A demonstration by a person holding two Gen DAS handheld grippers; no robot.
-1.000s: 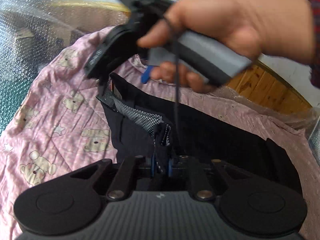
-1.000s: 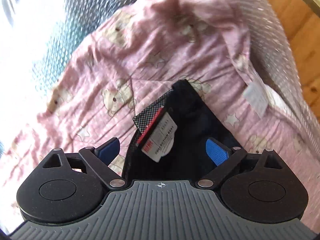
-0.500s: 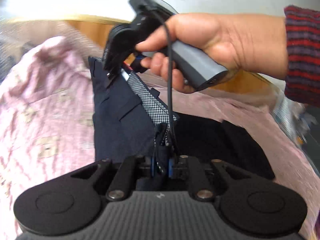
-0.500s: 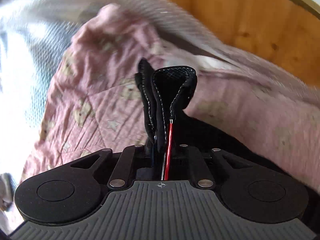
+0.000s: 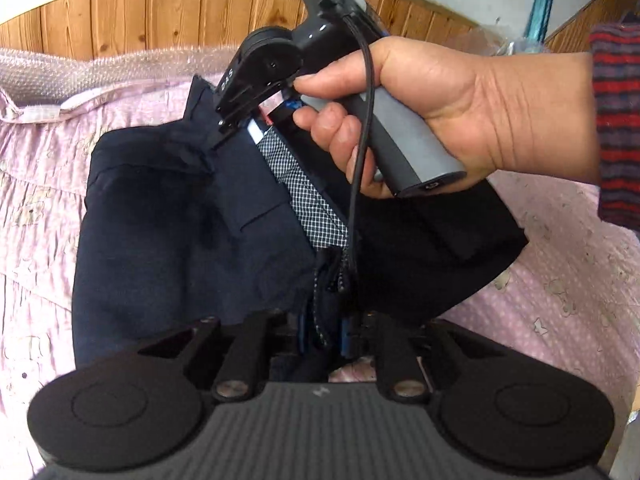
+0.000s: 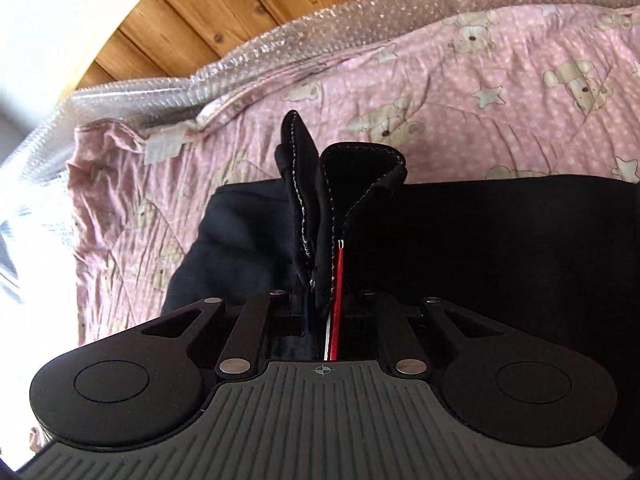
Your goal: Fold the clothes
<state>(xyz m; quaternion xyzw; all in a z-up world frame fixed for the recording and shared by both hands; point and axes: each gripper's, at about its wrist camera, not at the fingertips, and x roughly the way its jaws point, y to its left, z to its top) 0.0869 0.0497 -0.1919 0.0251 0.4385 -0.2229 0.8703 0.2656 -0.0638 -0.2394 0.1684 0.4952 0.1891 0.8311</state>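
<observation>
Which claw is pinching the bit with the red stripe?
The right claw. A red strip runs into its shut pads with the dark pants. The left claw pinches only dark, white-stitched fabric.

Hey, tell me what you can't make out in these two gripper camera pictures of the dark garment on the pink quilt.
- Left wrist view: the right tool has its tips buried in the dark garment; the right hand covers the cloth behind it.
- Left wrist view: the left tool has cloth bunched over its pads.
- Right wrist view: the garment's right end is cut off by the frame edge.
- Both views: the pink quilt beneath the garment is hidden.
</observation>
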